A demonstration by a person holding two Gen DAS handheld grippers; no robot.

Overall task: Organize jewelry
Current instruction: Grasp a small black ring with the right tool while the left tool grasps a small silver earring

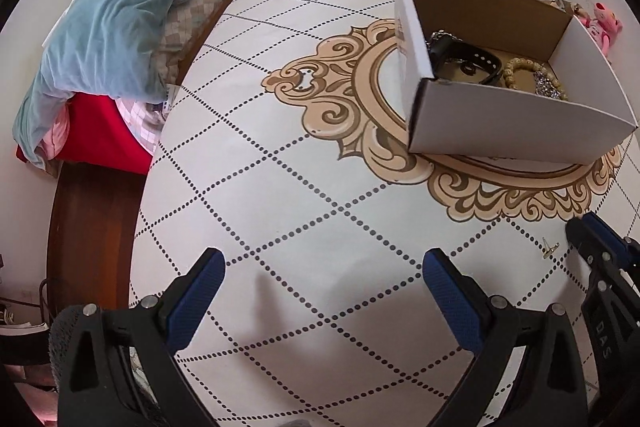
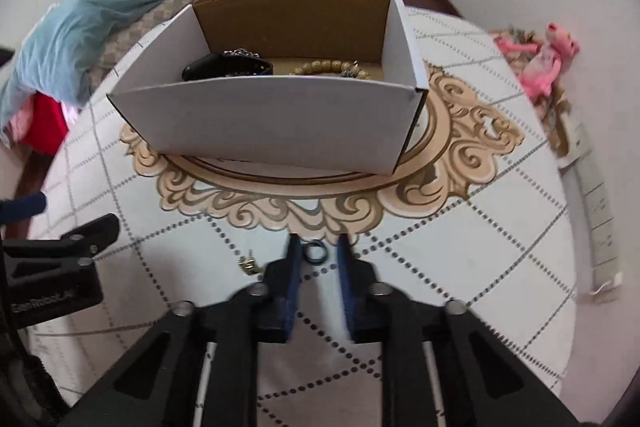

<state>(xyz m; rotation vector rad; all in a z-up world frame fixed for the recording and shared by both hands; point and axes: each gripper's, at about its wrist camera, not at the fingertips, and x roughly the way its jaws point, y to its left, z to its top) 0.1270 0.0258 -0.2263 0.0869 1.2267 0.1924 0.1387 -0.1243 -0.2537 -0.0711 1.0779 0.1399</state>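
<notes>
Right gripper narrowly parted around dark ring, contact unclear, left gripper wide open, empty

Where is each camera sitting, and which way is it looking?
Left wrist: on the left gripper, jaws wide, looking across the table at the box; the right gripper shows at its edge.
Right wrist: on the right gripper, facing the box, jaws around a small ring.
Both share the box and a gold earring.
</notes>
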